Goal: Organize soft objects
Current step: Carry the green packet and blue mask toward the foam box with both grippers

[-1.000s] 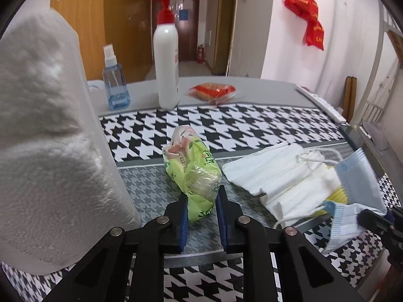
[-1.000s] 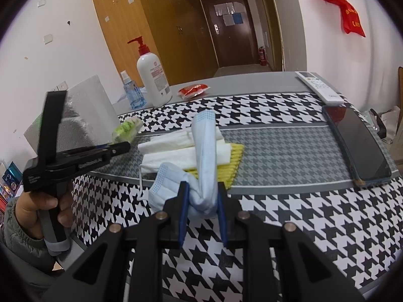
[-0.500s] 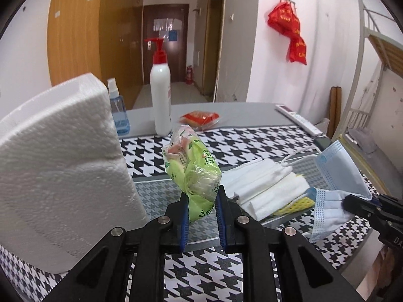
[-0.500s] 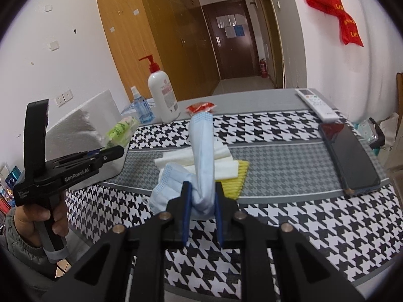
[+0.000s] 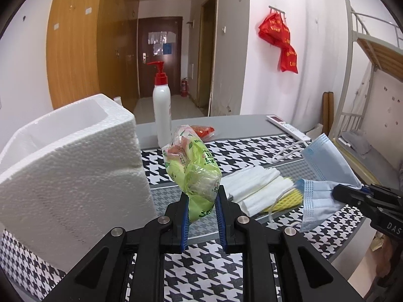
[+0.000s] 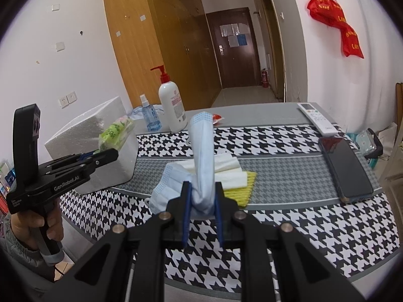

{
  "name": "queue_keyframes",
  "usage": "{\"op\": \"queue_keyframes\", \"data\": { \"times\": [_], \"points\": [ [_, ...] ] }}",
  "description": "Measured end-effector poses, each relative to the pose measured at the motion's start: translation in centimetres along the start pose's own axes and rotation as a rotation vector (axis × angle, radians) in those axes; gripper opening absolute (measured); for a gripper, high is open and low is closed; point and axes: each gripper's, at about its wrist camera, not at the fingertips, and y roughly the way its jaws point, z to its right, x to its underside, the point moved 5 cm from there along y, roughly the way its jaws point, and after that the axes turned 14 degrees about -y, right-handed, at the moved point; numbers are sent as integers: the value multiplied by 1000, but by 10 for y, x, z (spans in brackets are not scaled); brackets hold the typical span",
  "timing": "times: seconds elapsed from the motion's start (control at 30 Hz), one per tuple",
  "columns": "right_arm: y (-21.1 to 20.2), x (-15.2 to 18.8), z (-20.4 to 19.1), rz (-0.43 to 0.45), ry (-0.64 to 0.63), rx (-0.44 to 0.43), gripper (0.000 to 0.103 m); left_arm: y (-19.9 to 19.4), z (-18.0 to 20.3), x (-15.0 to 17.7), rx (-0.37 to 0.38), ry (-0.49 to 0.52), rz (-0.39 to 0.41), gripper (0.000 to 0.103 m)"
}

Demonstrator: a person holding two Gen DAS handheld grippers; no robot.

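My left gripper [image 5: 201, 196] is shut on a green plastic tissue packet [image 5: 192, 166], held off the table just right of a white foam box [image 5: 75, 171] whose open top shows. In the right wrist view that left gripper [image 6: 114, 153] hovers by the foam box [image 6: 83, 125] with the packet [image 6: 113, 133]. My right gripper [image 6: 201, 188] is shut on a bunch of light blue face masks [image 6: 201, 146] that stand up from its jaws. Below them lie folded white masks [image 6: 224, 163] on a yellow foam net [image 6: 248, 186].
A houndstooth cloth [image 6: 289, 231] covers the table. At the back stand a white pump bottle [image 6: 172, 108] and a blue spray bottle [image 6: 149, 118], with a red snack packet [image 5: 202, 129]. A remote [image 6: 316, 118] and a dark phone [image 6: 345, 166] lie at the right.
Both grippers have risen with their loads. The left one lifted the green packet off the table beside the foam box, whose open top now shows; the blue masks hang higher above the white pile.
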Motion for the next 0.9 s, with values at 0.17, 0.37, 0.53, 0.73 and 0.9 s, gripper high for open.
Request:
{"op": "queue_keyframes", "data": {
  "times": [0.17, 0.37, 0.53, 0.73, 0.9],
  "points": [
    [-4, -7, -6, 14, -3, -3, 20, -12, 2, 2, 19, 16, 11, 20],
    [-2, -13, -15, 28, -13, 0, 20, -22, -4, 0, 27, 21, 29, 20],
    [-2, -18, -25, 40, -25, 3, 20, -35, -10, -3, 42, 22, 50, 20],
    [-3, -24, -35, 59, -36, 17, 20, -46, -19, -5, 54, 26, 72, 20],
    [-6, -29, -41, 81, -33, 28, 20, -53, -25, -7, 71, 33, 79, 20]
  ]
}}
